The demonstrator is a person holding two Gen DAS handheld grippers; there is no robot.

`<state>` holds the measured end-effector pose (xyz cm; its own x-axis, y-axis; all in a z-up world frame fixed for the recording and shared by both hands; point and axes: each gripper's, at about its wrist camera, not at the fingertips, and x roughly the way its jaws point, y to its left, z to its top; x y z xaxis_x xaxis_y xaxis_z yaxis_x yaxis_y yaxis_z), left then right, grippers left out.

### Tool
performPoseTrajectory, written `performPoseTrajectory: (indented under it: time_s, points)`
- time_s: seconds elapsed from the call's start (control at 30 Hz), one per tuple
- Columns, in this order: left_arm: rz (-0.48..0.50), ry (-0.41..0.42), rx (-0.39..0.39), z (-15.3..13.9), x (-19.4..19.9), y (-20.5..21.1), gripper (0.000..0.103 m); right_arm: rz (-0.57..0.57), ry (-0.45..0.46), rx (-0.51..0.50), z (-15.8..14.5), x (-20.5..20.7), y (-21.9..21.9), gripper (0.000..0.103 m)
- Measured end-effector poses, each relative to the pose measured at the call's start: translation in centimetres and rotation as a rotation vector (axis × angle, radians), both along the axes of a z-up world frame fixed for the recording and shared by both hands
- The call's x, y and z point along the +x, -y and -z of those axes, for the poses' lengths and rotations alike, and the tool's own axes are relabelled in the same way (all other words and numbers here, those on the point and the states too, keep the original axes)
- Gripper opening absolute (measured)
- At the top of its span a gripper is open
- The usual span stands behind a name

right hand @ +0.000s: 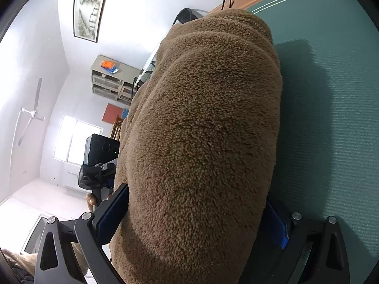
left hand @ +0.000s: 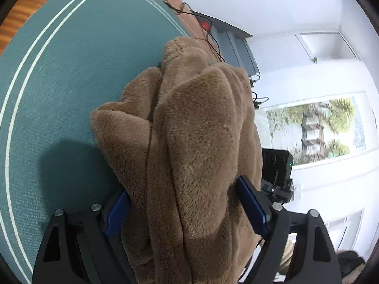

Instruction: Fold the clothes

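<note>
A bulky brown fleece garment [left hand: 201, 130] is bunched in thick folds over a green mat [left hand: 59, 82]. My left gripper [left hand: 184, 209] is shut on the bundle, and the cloth narrows where it is squeezed between the blue pads [left hand: 118, 213]. In the right wrist view the same garment [right hand: 208, 118] fills the wide gap of my right gripper [right hand: 196, 222]. It lies against the left pad [right hand: 113, 215] and drapes over the right one. These jaws stand wide, with no pinch showing. The mat [right hand: 331, 118] lies just beyond.
The mat lies on a wooden table [left hand: 28, 2] with black cables [left hand: 213, 40] at its far edge. A black device [left hand: 277, 165] sits close beside the bundle, also seen as a device [right hand: 101, 151] in the right view. A shelf unit [right hand: 113, 78] stands by the wall.
</note>
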<state>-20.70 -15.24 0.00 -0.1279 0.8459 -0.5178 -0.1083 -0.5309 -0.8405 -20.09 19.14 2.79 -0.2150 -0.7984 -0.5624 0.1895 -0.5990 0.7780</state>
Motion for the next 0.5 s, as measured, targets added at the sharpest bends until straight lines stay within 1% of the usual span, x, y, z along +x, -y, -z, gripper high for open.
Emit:
performPoseTrajectory:
  time_s: [0.07,0.2,0.27,0.33,0.37,0.43,0.47,0.5]
  points:
    - [0.013,-0.006,-0.013,0.1,0.0,-0.4,0.088,-0.005,0.0,0.004,0.0,-0.1,0.2,0.102]
    - [0.028,-0.013,-0.01,0.2,0.1,-1.1,0.087,-0.011,0.007,0.009,0.1,-0.3,0.2,0.102]
    - [0.034,-0.016,-0.019,0.1,0.2,-1.4,0.085,-0.011,0.009,0.012,0.1,-0.4,0.4,0.102]
    - [0.029,-0.013,-0.036,0.1,0.4,-1.3,0.075,-0.007,0.009,0.019,0.1,-0.5,0.4,0.102]
    - [0.022,-0.006,-0.041,0.2,0.5,-1.1,0.073,-0.002,0.006,0.026,0.0,-0.4,0.5,0.102]
    - [0.002,0.011,-0.033,0.5,0.7,-0.7,0.062,0.008,-0.001,0.049,-0.1,-0.2,0.7,0.095]
    - [-0.01,0.02,-0.027,0.6,0.9,-0.5,0.06,0.014,0.003,0.058,0.0,-0.1,0.7,0.084]
    - [-0.022,0.029,-0.019,0.8,1.0,-0.4,0.057,0.021,0.009,0.066,0.0,0.0,0.8,0.079]
